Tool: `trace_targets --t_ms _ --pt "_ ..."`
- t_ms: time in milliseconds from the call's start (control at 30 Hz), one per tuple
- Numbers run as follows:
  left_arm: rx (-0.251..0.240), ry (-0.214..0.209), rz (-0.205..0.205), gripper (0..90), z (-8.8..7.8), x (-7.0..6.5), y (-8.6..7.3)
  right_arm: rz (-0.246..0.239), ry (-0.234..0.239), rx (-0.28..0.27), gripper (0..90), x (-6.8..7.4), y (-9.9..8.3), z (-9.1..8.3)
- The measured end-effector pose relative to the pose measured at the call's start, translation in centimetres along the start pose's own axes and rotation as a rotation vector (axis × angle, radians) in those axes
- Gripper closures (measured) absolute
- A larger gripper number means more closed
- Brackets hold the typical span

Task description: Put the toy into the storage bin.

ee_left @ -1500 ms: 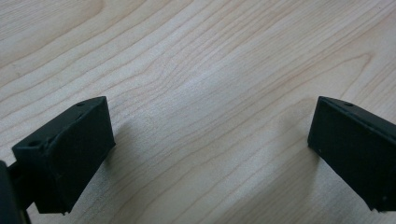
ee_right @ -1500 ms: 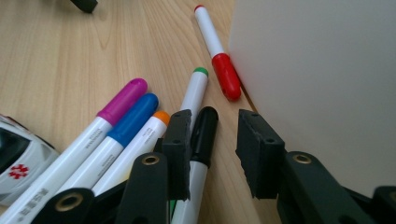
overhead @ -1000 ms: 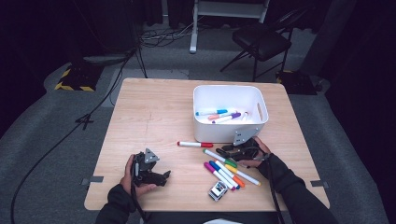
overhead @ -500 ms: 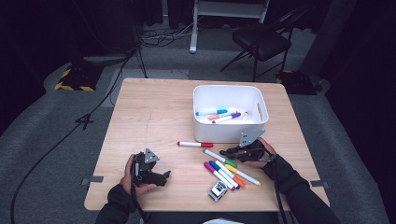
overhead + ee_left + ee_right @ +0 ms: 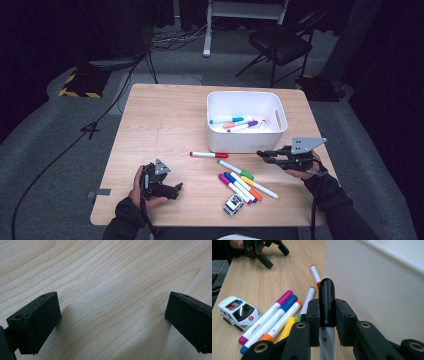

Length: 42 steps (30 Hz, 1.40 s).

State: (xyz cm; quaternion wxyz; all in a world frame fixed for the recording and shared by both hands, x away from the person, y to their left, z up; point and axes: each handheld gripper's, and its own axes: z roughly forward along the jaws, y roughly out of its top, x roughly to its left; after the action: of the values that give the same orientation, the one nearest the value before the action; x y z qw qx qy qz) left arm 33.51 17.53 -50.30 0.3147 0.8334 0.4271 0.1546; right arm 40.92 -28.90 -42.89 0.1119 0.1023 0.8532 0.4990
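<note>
My right gripper (image 5: 268, 156) hangs above the table just in front of the white bin (image 5: 247, 143), at its right corner, shut on a grey marker with a black cap (image 5: 326, 291). The cap sticks out past the jaws, close beside the bin wall (image 5: 374, 290). Inside the bin lie a blue, an orange and a purple marker (image 5: 242, 126). My left gripper (image 5: 172, 189) rests low at the front left of the table, open, with bare wood between its jaws (image 5: 112, 322).
A red-capped marker (image 5: 209, 155) and a green-capped one (image 5: 236, 170) lie in front of the bin. Several coloured markers (image 5: 241, 186) lie side by side near the front edge, with a toy ambulance (image 5: 233, 204) beside them. A black chair (image 5: 280, 45) stands beyond the table.
My right gripper has risen from the marker cluster and moved right, carrying the black-capped marker up beside the bin's front right corner. The left gripper has stayed put.
</note>
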Motion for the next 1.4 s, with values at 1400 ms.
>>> trace_targets --t_ms 1400 --pt "0.000 0.000 0.000 0.5 0.0 0.0 0.0 -0.152 -0.136 -0.001 74.7 -4.0 12.5 -3.3"
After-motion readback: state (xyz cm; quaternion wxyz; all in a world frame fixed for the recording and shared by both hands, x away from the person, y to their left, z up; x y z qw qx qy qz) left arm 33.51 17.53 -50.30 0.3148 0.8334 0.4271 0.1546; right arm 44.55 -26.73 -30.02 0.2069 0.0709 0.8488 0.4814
